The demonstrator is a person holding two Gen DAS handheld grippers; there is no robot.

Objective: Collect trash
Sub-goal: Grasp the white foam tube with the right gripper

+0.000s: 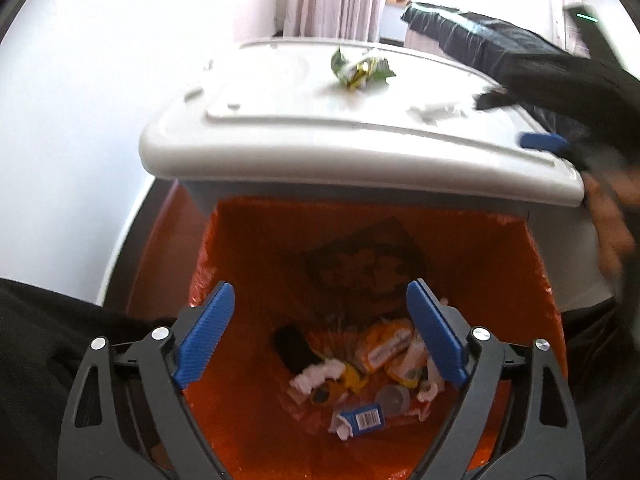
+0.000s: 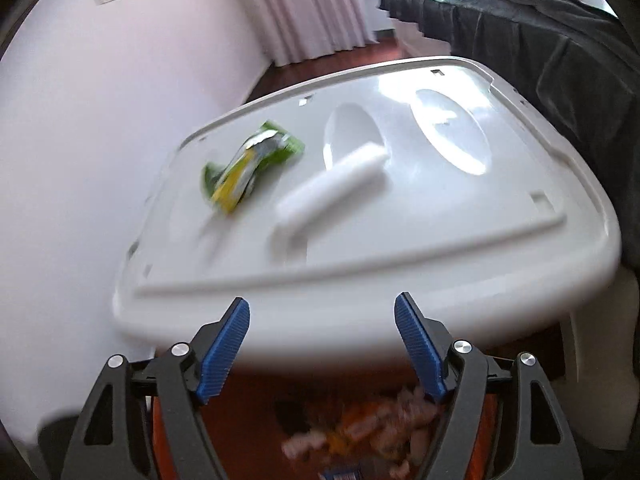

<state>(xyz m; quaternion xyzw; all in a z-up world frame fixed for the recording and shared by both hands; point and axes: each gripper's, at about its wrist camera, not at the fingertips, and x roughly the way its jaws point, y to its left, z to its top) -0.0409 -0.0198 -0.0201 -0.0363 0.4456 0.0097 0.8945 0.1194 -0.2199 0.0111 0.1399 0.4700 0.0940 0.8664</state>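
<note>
Wrapper (image 2: pixel 250 166) beyond right gripper (image 2: pixel 322 344) — untouched

An orange liner (image 1: pixel 248 360) fills the bin, holding a blue barcoded carton (image 1: pixel 366 419) and orange packets (image 1: pixel 386 350), while the pale grey lid (image 2: pixel 400 216) carries a green-and-yellow wrapper (image 2: pixel 252 164), and each black claw (image 1: pixel 320 332) wears ribbed blue pads (image 1: pixel 206 332).

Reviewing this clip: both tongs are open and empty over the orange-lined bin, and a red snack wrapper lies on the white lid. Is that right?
Not quite. The wrapper on the lid is green and yellow, not red; the right wrist view shows it best. The rest holds: the left tongs and right tongs are open and empty over the orange-lined bin.
</note>
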